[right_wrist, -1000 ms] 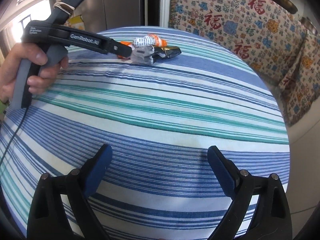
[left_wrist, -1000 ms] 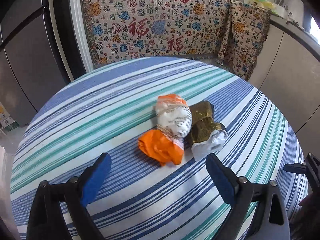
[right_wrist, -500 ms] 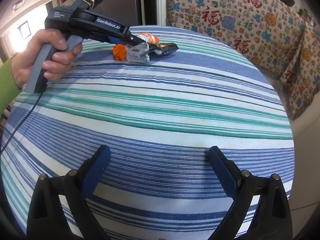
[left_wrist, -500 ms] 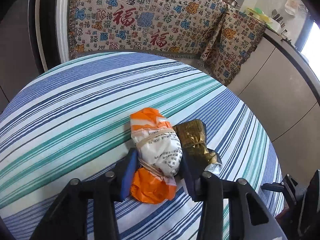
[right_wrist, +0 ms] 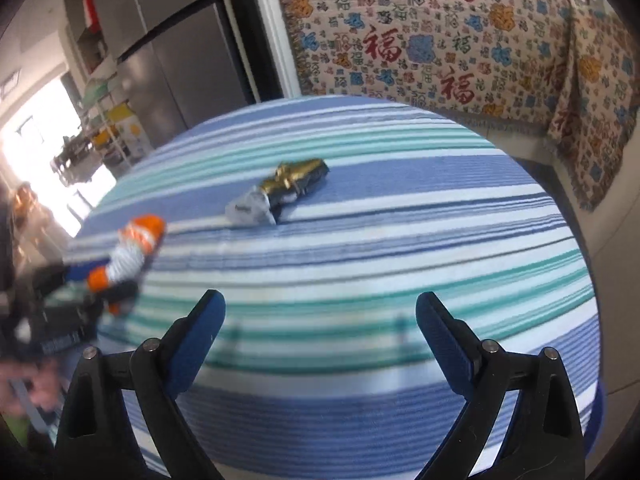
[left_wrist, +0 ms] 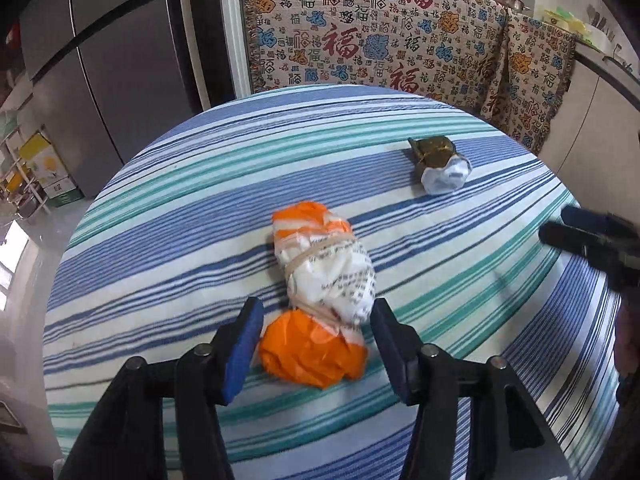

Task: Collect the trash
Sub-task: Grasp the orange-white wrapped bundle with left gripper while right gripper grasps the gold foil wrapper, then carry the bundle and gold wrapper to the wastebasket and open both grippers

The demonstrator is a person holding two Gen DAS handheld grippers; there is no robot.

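left gripper (right_wrist: 80, 292): blurred, cut off | hand (right_wrist: 28, 380): perhaps blurred

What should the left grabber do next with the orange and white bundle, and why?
Probably close the left gripper again. Its jaws are opening, with the orange and white bundle between the pads but not pressed, lying on the striped tablecloth. The gold wrapper lies apart, so it shouldn't get caught.
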